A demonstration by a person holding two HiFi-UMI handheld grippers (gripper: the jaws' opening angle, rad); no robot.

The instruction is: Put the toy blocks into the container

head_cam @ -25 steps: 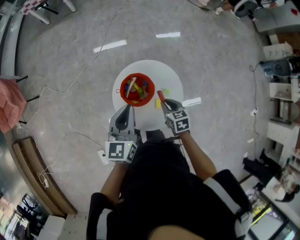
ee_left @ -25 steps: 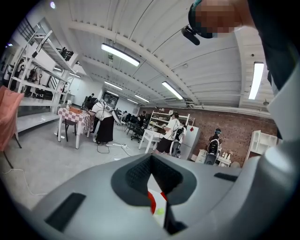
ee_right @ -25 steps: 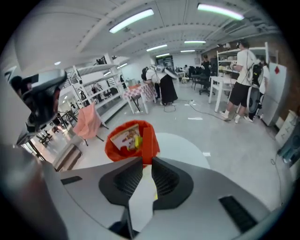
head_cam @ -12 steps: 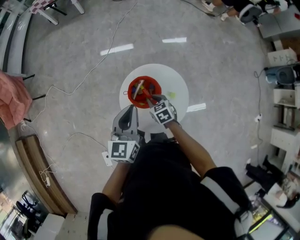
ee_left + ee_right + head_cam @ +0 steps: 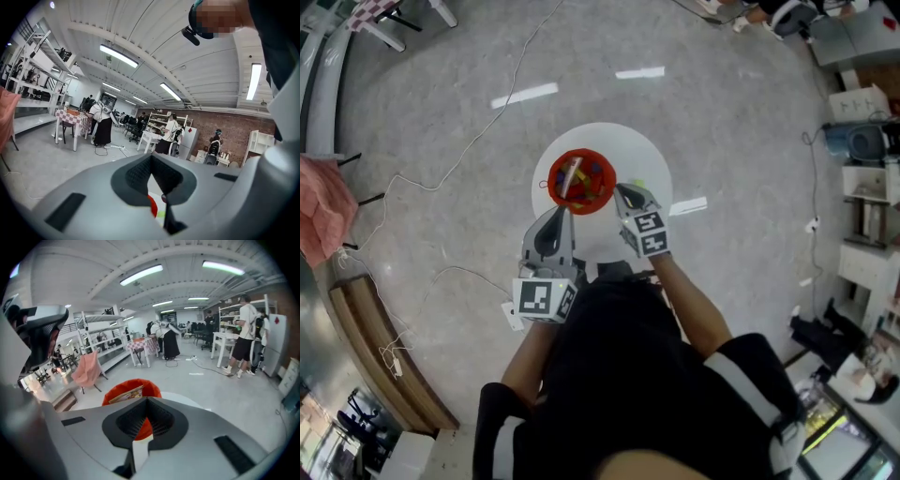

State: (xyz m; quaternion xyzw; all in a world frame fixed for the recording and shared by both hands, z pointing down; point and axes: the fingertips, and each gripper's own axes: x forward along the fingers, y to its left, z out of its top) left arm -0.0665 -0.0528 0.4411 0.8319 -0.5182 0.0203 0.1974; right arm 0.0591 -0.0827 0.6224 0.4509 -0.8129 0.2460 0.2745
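The red container (image 5: 581,180) stands on the round white table (image 5: 619,142) with several colourful blocks inside. My right gripper (image 5: 623,194) sits just right of the container's rim, its jaws closing to shut with nothing between them. In the right gripper view the container (image 5: 123,389) fills the space just past the gripper (image 5: 146,401), a tan flat piece leaning inside it. A small yellow-green block (image 5: 638,185) lies on the table beyond the right gripper. My left gripper (image 5: 555,215) is shut and empty, below the container; in its own view the gripper (image 5: 151,157) hides most of the table.
The table is small, with grey floor all round it. A white cable (image 5: 478,131) trails over the floor at the left. Shelves and boxes (image 5: 862,141) line the right side. People stand at tables (image 5: 101,124) far off in the room.
The right gripper carried a red block from the table's right side to over the container, then drew back right without it. The left gripper stayed put.
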